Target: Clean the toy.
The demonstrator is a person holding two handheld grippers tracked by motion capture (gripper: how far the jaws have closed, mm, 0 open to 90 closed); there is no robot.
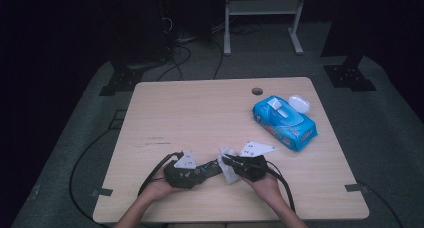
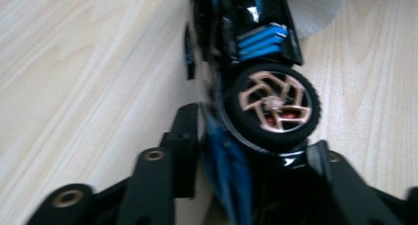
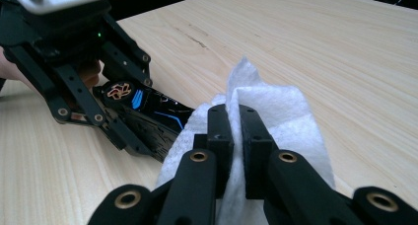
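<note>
Two hands meet low: left gripper [image 1: 212, 169] clamps toy car [image 2: 256, 87], right gripper [image 1: 226, 160] pinches white wipe [image 3: 276, 111].

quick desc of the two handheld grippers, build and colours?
Both the left gripper and right gripper are black linkage frames with brass-coloured pivot rivets and two blocky black jaws. Each carries a pale grey three-cornered plate on top and trails a black cable. A small green light shows on the left one's body. Forearms are bare, no sleeves visible.
</note>
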